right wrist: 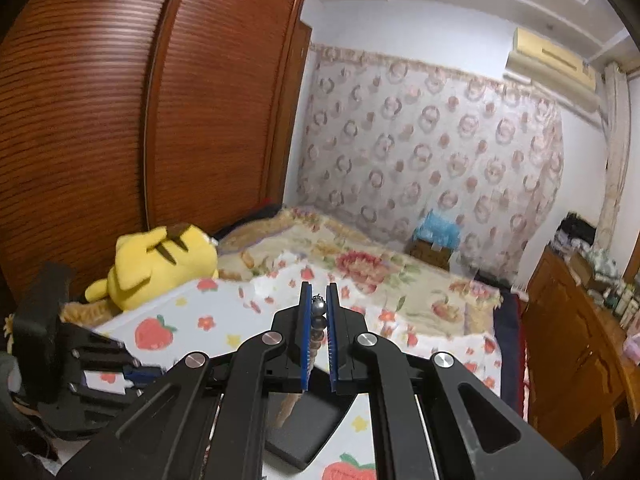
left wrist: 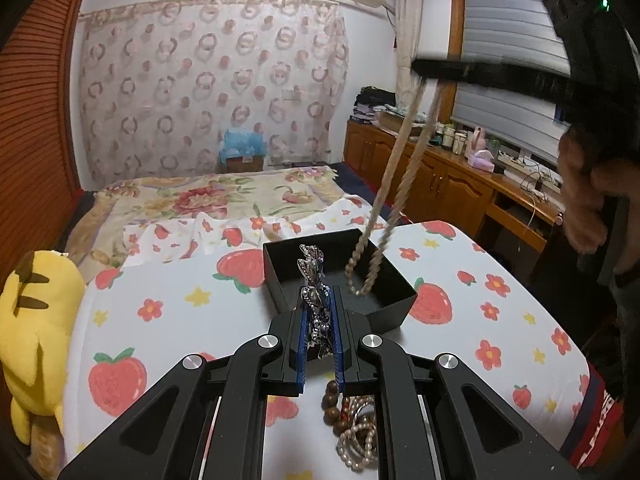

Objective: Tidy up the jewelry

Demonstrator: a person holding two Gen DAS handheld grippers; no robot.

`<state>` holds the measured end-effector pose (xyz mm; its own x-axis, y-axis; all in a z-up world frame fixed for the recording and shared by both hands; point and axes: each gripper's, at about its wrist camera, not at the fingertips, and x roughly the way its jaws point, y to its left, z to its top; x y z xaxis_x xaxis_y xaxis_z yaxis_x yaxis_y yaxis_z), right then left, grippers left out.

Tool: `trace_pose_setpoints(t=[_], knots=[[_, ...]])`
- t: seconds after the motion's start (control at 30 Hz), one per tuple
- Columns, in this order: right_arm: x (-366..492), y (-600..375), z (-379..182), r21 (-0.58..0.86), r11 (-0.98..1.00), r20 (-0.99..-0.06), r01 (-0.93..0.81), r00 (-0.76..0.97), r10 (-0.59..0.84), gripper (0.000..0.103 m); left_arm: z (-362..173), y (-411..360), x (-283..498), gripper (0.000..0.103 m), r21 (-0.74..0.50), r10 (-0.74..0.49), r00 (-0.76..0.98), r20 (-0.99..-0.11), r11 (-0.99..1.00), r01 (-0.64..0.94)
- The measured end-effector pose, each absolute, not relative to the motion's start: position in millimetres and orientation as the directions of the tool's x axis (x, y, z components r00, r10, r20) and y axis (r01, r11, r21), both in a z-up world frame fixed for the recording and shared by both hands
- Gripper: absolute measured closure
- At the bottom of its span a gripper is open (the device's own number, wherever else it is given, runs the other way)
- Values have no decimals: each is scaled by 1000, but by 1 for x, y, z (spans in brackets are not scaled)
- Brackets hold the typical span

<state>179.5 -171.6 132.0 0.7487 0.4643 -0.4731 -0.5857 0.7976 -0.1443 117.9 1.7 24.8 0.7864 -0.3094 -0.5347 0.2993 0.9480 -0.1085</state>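
Note:
An open black box point(left wrist: 390, 310) sits on the strawberry-print cloth point(left wrist: 168, 312). My left gripper point(left wrist: 320, 300) is shut on a sparkly silver chain point(left wrist: 314, 276) held over the box's near wall. My right gripper point(right wrist: 319, 298) is shut on a beaded necklace point(right wrist: 319, 312); in the left wrist view this gripper point(left wrist: 430, 70) is high at the right, and the necklace's long beige loop point(left wrist: 394, 184) hangs into the box. A brown bead bracelet point(left wrist: 333, 404) and a pearl strand point(left wrist: 360, 440) lie under my left gripper. The box point(right wrist: 304, 428) shows below my right gripper.
A yellow plush toy point(left wrist: 36, 340) lies at the cloth's left edge. A floral bedspread point(left wrist: 208, 196) stretches behind. Wooden cabinets point(left wrist: 432, 176) with bottles stand at the right. A wooden wardrobe point(right wrist: 120, 100) stands at the left.

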Motion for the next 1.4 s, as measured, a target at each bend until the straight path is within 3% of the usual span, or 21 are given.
trace_pose_setpoints(t=[0.23,0.27,0.3,0.37,1.03,1.17,1.4], knots=[[205,-168,62,-56,800,-614,-597,653,444,94,25,-9,136,94,-105,-314,779,-542,946,308],[210,-169,53,-38,803,-633,-595,636,442,87,24,-10,140,94,-104,-313,778,-545,946,308],[211,-170,47,-24,804,-642,-595,626,444,69,26,-15,143,94,-101,-310,777,-548,946,307],[212,-175,40,5,809,-641,-588,619,454,57,25,-19,149,94,-94,-308,776,-551,947,308],[181,-242,6,63,837,-627,-544,631,457,57,31,-62,191,94,-33,-277,773,-571,948,316],[172,-243,1,64,832,-630,-552,624,463,57,30,-61,189,71,-39,-270,779,-566,952,303],[153,-240,-10,77,819,-640,-569,602,478,57,28,-52,165,66,-11,-247,788,-565,956,292]])
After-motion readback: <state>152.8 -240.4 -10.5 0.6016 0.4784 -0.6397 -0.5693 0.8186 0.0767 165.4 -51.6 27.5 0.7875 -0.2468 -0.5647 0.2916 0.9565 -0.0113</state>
